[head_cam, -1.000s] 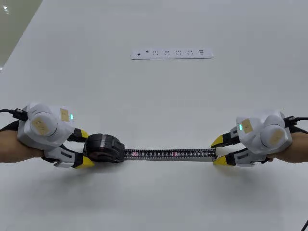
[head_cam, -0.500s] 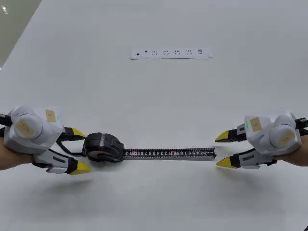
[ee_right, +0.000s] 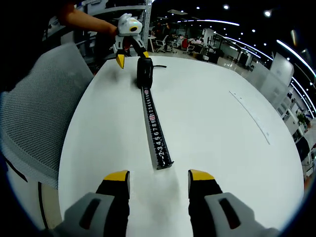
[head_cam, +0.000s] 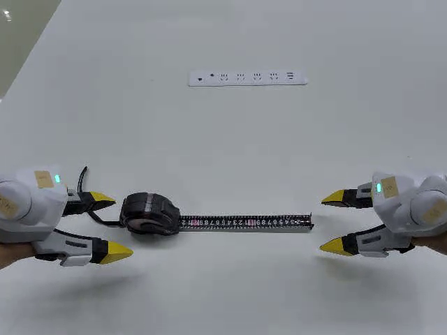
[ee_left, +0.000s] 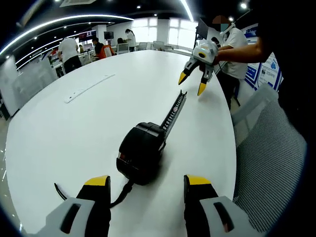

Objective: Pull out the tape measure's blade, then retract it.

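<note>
On table (head_cam: 223, 153), one tape measure (head_cam: 149, 213), one power strip (head_cam: 247, 77), two grippers (head_cam: 120, 225) (head_cam: 324, 224)

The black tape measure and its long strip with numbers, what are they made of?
The black tape measure case looks like hard plastic, perhaps rubber-coated: matte with soft glints. Its dark numbered blade seems to be thin painted metal, lying stiff and straight, though that's a guess.

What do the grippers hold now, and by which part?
Nothing is held: the left gripper and right gripper are open, apart from the tape measure.
</note>
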A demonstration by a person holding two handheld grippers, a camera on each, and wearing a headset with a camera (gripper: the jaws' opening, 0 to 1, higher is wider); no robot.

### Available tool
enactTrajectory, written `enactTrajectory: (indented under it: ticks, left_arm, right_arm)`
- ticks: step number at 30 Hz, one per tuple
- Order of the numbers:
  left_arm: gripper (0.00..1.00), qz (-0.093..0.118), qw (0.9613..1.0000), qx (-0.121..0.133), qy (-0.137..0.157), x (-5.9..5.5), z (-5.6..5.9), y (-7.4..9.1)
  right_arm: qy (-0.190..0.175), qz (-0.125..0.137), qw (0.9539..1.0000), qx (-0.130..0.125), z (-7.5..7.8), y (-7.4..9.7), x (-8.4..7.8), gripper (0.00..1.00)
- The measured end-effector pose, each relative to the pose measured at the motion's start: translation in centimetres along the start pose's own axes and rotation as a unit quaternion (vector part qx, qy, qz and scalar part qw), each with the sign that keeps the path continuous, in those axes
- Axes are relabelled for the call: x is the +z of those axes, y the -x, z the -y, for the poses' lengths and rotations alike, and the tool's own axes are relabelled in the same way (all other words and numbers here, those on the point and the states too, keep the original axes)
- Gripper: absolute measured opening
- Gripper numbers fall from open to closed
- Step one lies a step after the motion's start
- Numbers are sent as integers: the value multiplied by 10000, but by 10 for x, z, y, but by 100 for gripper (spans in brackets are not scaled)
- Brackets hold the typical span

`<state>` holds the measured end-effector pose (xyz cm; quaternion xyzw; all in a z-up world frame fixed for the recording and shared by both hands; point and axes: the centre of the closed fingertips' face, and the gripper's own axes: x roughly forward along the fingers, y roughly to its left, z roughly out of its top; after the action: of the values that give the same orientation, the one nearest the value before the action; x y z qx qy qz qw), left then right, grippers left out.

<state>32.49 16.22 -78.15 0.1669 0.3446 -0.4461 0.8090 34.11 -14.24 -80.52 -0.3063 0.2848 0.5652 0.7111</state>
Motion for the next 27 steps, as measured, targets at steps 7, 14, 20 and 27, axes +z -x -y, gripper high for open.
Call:
enactTrajectory:
  ticks: [7, 14, 20, 27]
  left_arm:
    - [61, 356, 9984, 255, 359, 0, 10, 8]
    - [64, 501, 9965, 364, 569, -4, 25, 13]
    - [66, 692, 9933, 493, 782, 0, 34, 16]
    - [70, 818, 9902, 644, 933, 4, 44, 19]
  right_arm:
    - [-303, 130, 9993, -185, -8, 6, 5, 51]
    - [-738, 341, 9957, -447, -16, 12, 10, 55]
    - [-1089, 505, 9909, -612, -27, 16, 13, 58]
    - [-1531, 692, 9819, -869, -35, 22, 16, 65]
